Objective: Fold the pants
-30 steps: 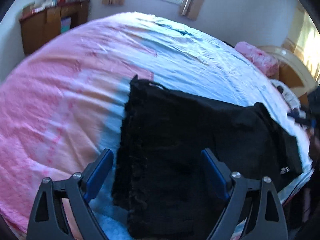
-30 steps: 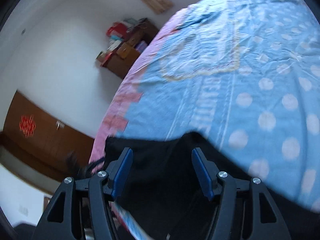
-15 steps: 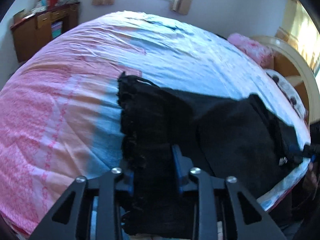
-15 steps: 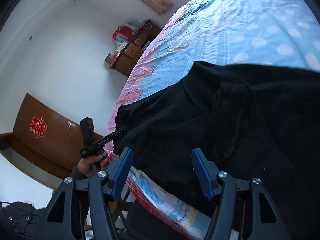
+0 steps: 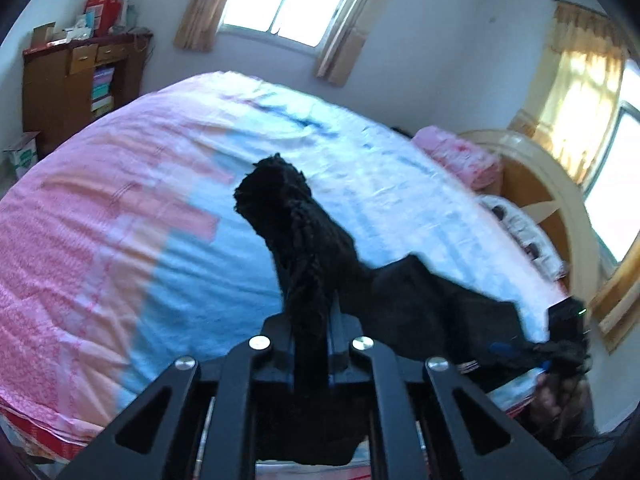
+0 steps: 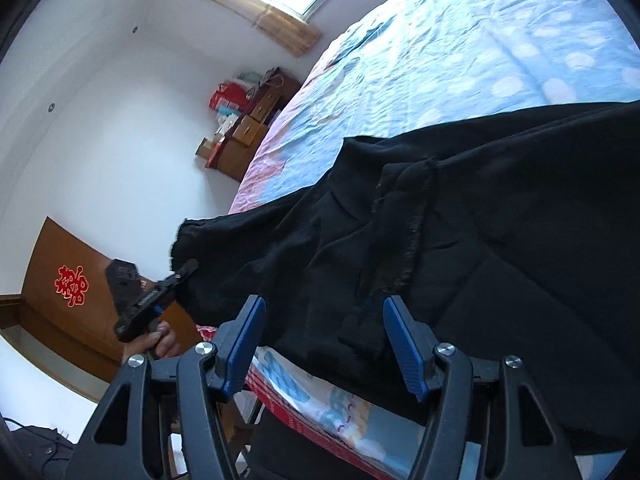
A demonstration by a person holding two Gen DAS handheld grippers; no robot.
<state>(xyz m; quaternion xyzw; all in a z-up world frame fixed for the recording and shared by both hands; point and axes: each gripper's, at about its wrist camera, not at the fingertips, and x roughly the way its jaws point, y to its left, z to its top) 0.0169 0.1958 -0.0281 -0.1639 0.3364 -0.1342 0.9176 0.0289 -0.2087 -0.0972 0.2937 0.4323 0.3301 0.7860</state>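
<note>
on the pink-and-blue bedspread (image 5: 168, 216), the black pants (image 5: 304, 240) now rise off the bed at their left end, bunched in the left gripper (image 5: 312, 336), whose jaws have just closed on them. the right gripper (image 6: 324, 344) hovers open over the fabric at the bed edge, closer than before.

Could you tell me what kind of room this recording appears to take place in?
Most likely a home bedroom: a large bed with a pink and blue cover, a curved wooden headboard with a pink pillow beside it, a curtained window, and a cluttered wooden cabinet against the wall.
</note>
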